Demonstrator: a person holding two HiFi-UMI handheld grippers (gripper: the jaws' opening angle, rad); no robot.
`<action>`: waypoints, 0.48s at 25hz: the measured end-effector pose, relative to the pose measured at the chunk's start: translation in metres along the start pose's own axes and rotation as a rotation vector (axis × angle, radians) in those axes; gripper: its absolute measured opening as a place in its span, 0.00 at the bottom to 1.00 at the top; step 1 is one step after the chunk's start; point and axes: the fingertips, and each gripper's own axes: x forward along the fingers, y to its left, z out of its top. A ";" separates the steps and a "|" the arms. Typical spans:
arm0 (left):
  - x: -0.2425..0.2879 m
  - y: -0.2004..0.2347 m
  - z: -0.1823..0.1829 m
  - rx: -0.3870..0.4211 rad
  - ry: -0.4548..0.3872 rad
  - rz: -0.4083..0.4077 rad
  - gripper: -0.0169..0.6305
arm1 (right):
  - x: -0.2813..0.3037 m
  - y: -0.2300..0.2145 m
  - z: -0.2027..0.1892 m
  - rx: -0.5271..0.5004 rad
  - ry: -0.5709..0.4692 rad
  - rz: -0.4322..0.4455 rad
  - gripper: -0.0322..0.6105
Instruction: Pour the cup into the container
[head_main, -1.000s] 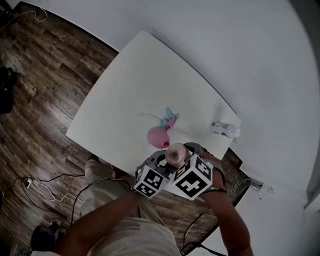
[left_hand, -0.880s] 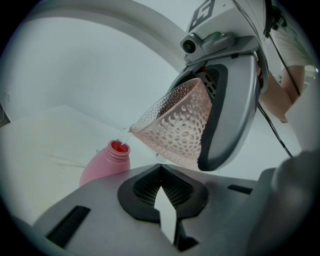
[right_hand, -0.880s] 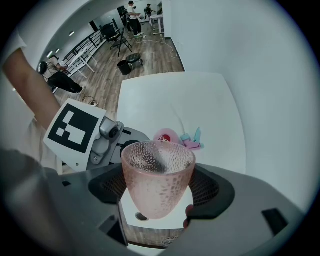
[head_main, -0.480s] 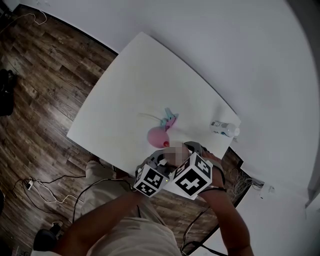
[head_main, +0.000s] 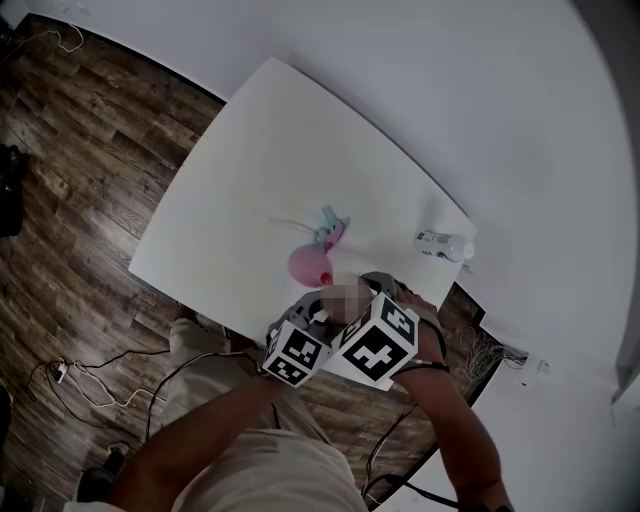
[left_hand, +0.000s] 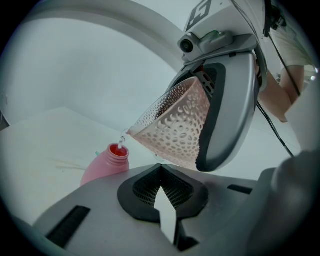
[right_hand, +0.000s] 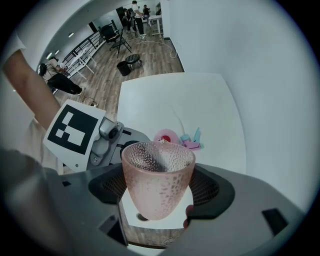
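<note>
Table (head_main: 300, 150) slightly up-left in head view

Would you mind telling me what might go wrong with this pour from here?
The bottle has a narrow mouth and the cup a wide rim, so the pour could miss and wet the table. Nothing steadies the bottle: the left gripper is shut and empty, so a nudge from the cup might tip it.

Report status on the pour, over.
Left gripper shut, empty. Right gripper shut on cup, tipped, lip over mouth of pink bottle, thin trickle falling. Path clear; small blue-pink bits beside bottle.
</note>
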 end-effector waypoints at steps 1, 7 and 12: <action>-0.001 -0.001 0.000 0.000 0.000 -0.002 0.04 | 0.000 0.001 0.000 0.000 0.001 0.000 0.63; -0.002 0.001 0.007 0.019 -0.017 -0.002 0.04 | -0.001 0.001 0.002 -0.003 0.000 -0.003 0.63; -0.003 0.002 0.006 0.016 -0.021 0.000 0.04 | 0.000 0.002 0.003 -0.006 0.000 -0.005 0.63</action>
